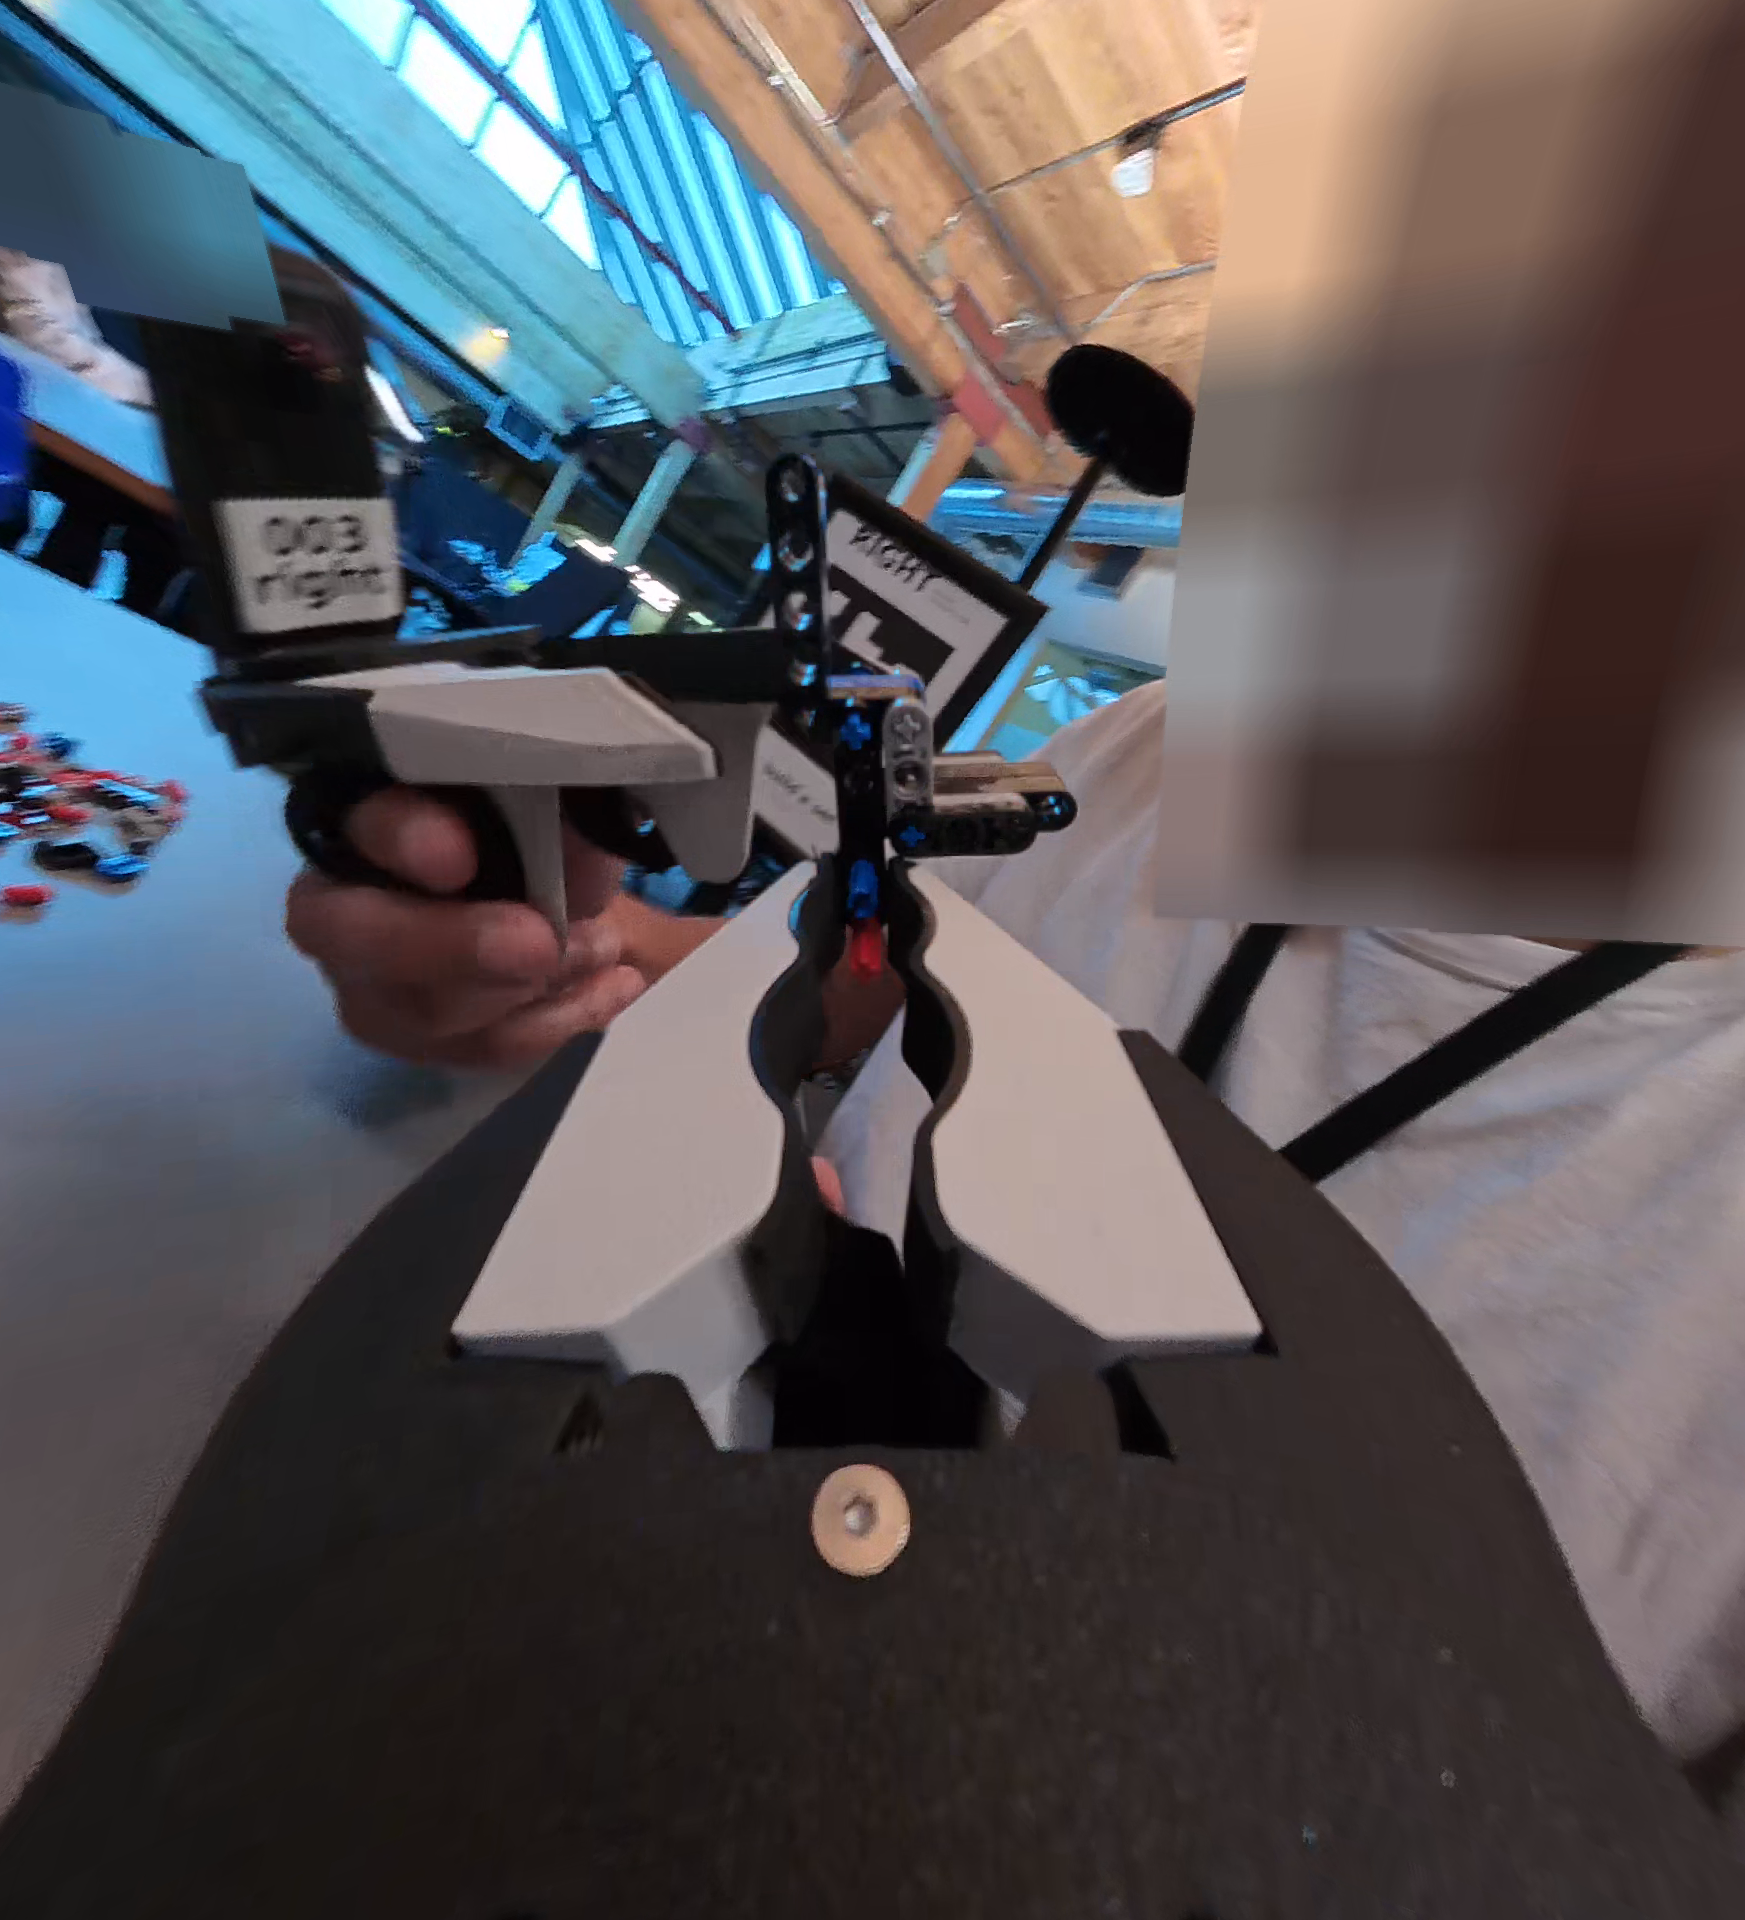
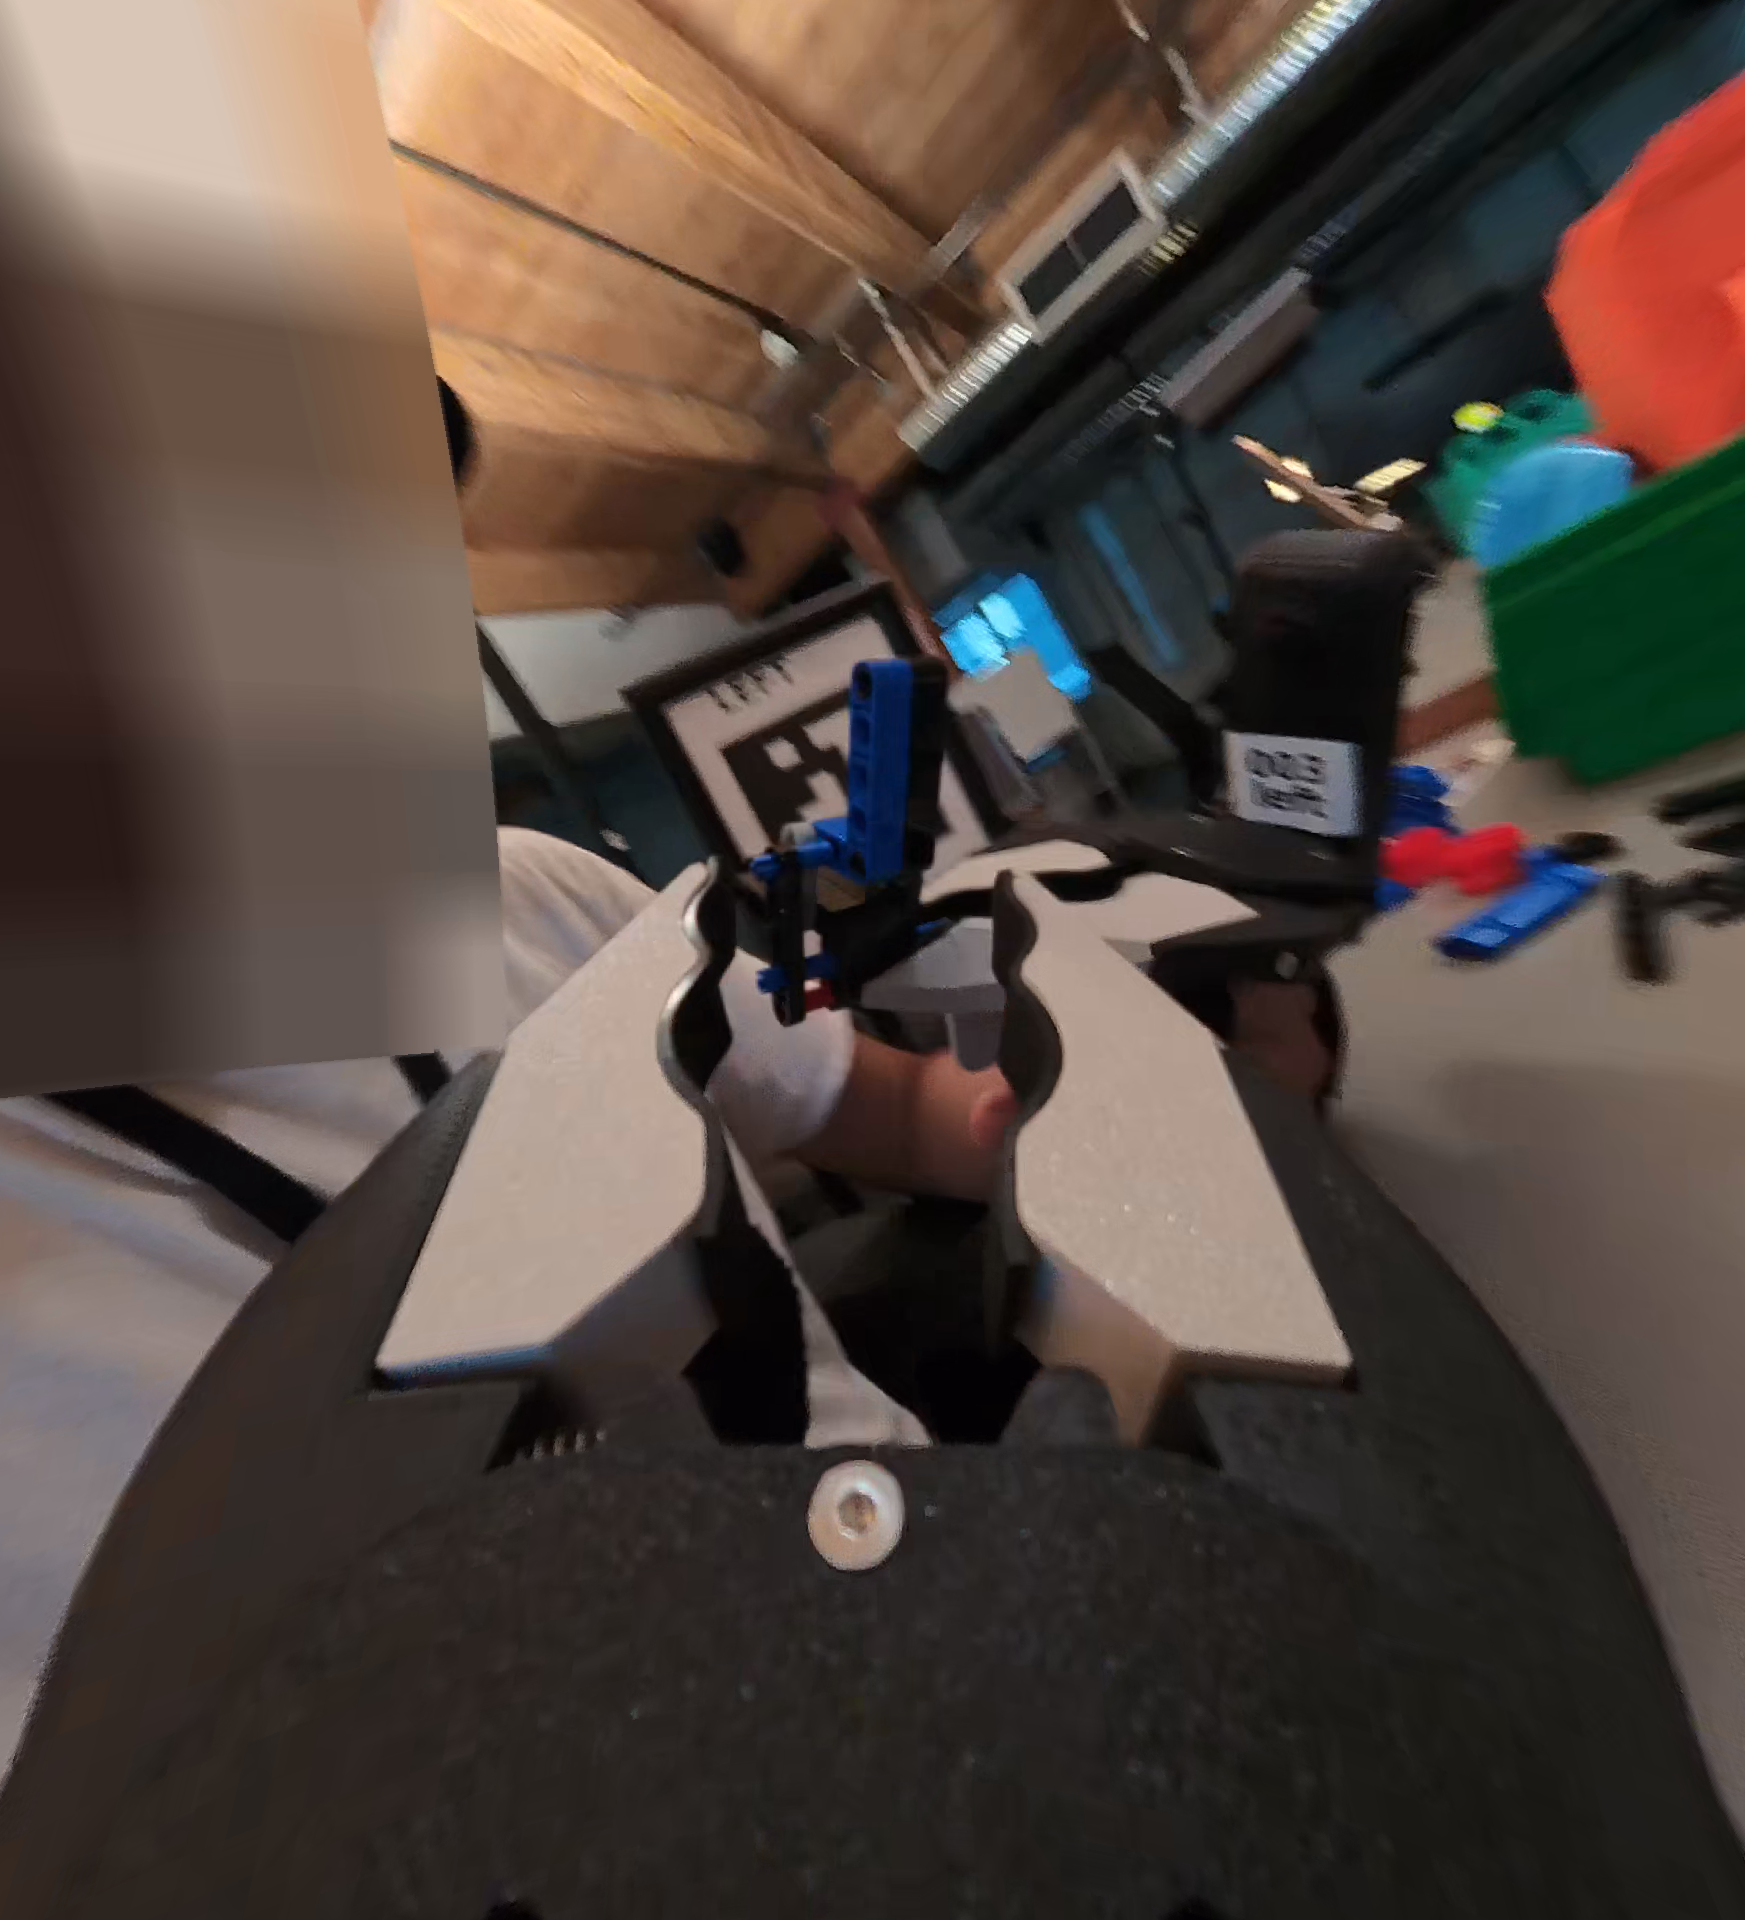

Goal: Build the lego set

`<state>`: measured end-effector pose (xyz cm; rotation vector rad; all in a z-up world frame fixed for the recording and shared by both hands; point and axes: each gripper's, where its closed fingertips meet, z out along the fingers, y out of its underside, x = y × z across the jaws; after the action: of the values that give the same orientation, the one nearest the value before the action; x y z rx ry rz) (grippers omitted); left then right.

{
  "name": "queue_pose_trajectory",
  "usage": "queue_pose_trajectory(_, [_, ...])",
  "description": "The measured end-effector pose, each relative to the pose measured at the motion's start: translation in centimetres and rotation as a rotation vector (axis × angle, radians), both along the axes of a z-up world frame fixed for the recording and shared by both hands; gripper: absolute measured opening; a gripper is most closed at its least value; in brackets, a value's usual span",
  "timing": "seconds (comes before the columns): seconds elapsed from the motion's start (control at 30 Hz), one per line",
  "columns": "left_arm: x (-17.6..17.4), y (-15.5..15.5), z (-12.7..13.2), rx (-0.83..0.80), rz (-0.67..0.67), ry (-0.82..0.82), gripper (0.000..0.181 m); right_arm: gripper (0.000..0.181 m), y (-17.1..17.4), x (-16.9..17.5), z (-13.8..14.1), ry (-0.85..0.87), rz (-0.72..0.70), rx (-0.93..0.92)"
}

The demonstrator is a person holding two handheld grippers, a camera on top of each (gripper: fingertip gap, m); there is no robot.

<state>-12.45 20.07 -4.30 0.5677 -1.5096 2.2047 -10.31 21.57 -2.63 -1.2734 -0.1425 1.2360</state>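
My left gripper [image 1: 860,883] is shut on a small lego assembly [image 1: 863,790] of black beams with blue pins and a red pin, held up in the air. A black beam [image 1: 800,561] sticks up from it, and a grey connector [image 1: 909,748] and short black beams [image 1: 993,816] stick out to the right. In the right wrist view the same assembly [image 2: 826,914] carries an upright blue beam [image 2: 889,758]. My right gripper [image 2: 857,894] is open with the assembly between its fingertips; I cannot tell if they touch it. It also shows in the left wrist view [image 1: 556,748], side on.
Loose red, blue and black lego parts [image 1: 37,800] lie on the pale table [image 1: 120,1143]; more parts [image 2: 1491,873] lie near a green bin [image 2: 1657,644] and an orange-red bin [image 2: 1699,229]. A person in a white shirt [image 1: 1470,1247] is close behind the grippers. Left and right tips are no more than a few centimetres apart.
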Motion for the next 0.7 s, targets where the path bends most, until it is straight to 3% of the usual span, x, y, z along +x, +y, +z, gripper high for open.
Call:
queue_pose_trajectory(0.13, [-1.0, -0.8, 0.3, -0.034, -0.085, 0.002, 0.005, 0.044, -0.9, -1.6, 0.9, 0.069, 0.105, 0.072])
queue_pose_trajectory(0.27, [-1.4, -1.4, 0.5, -0.053, -0.132, 0.006, 0.005, 0.035, -1.4, -2.6, 0.9, 0.017, 0.115, 0.100])
queue_pose_trajectory(0.7, [-2.1, -2.3, -0.3, 0.005, -0.181, -0.006, 0.005, 0.031, -2.2, -3.7, 0.2, -0.057, 0.130, 0.127])
